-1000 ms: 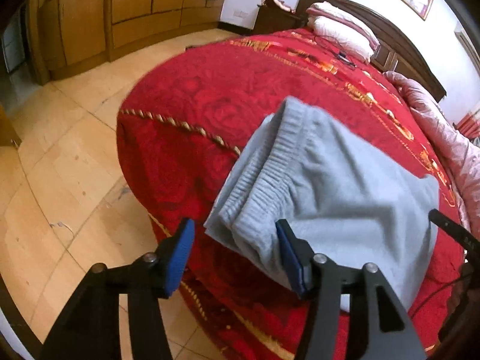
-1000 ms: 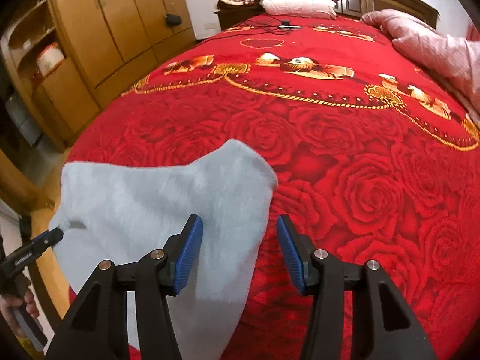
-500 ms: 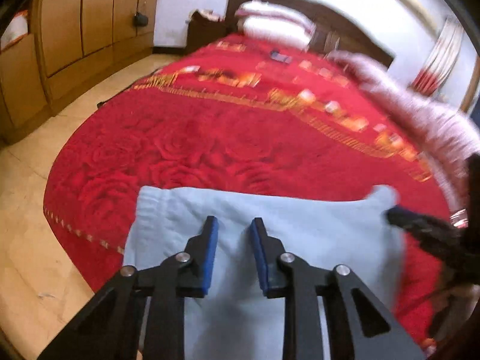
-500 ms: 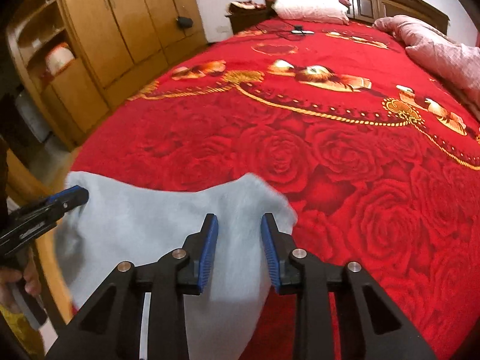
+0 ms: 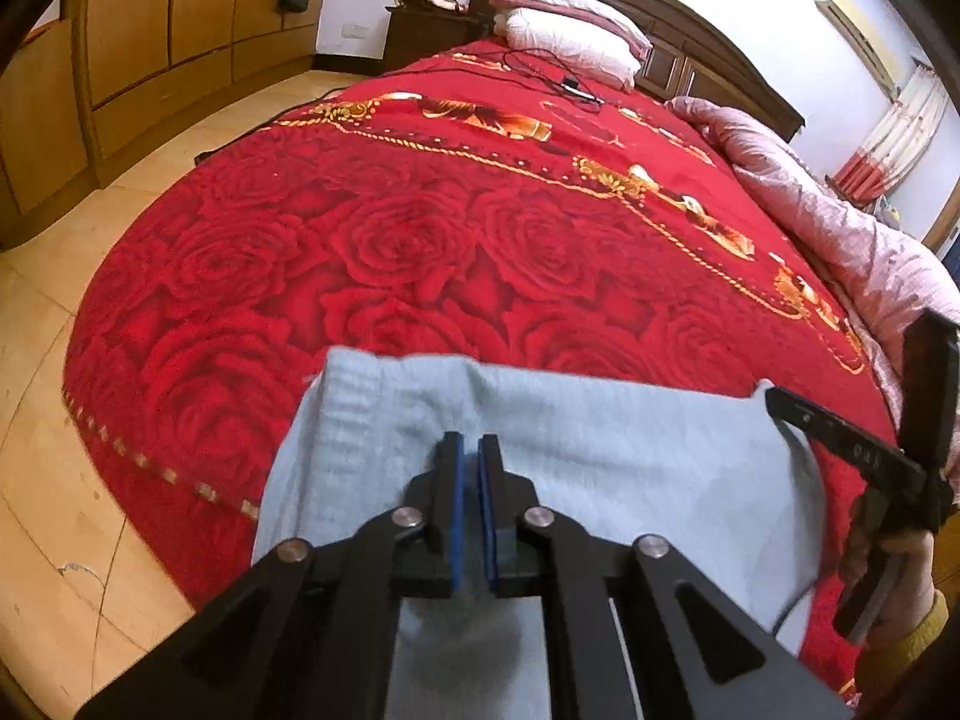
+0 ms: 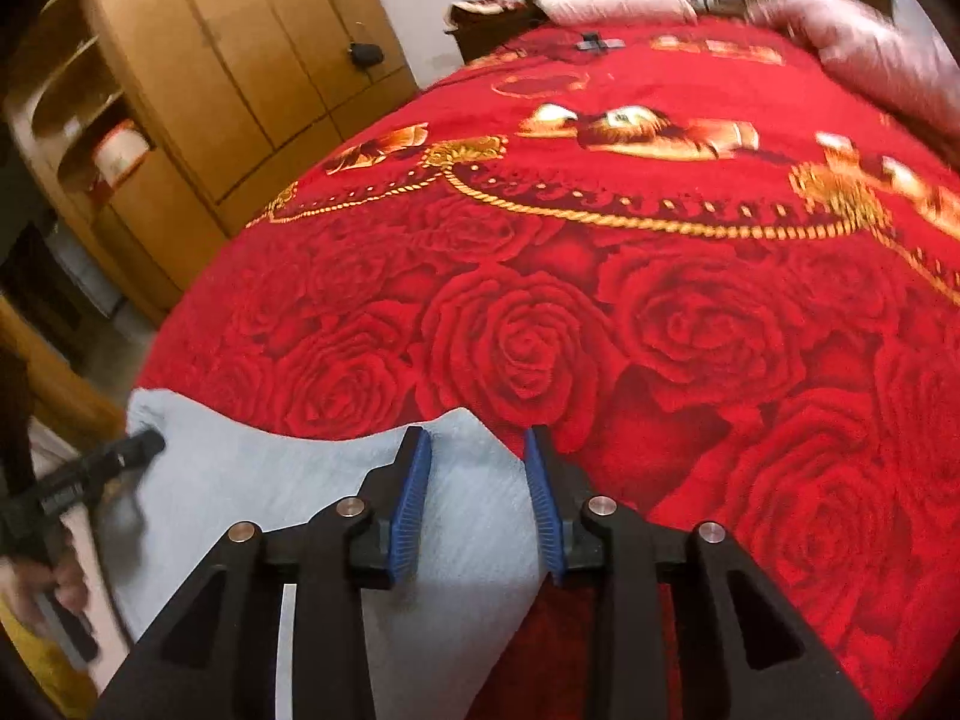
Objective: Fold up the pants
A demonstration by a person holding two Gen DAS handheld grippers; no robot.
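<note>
Light blue-grey pants (image 5: 630,468) lie folded flat at the foot edge of a red rose bedspread (image 5: 420,228), the ribbed waistband end to the left. My left gripper (image 5: 471,450) sits over their near middle. Its blue pads are almost together, with a ridge of the cloth pinched between them. In the right wrist view the pants (image 6: 288,480) reach in from the left. My right gripper (image 6: 478,450) stands half open astride their right corner, pads apart. The left gripper's finger (image 6: 138,444) shows at the pants' left end, and the right gripper's finger (image 5: 840,444) at their right corner.
Pillows (image 5: 570,42) and a dark headboard are at the far end of the bed. A pink quilt (image 5: 840,228) runs along its right side, and a cable with a small device (image 5: 576,84) lies near the pillows. Wooden wardrobes (image 5: 180,30) and tiled floor (image 5: 60,480) are on the left.
The left gripper swung from the waistband end to above the pants and went from wide open to shut. The right gripper's pads narrowed around the corner. The pants now lie flatter.
</note>
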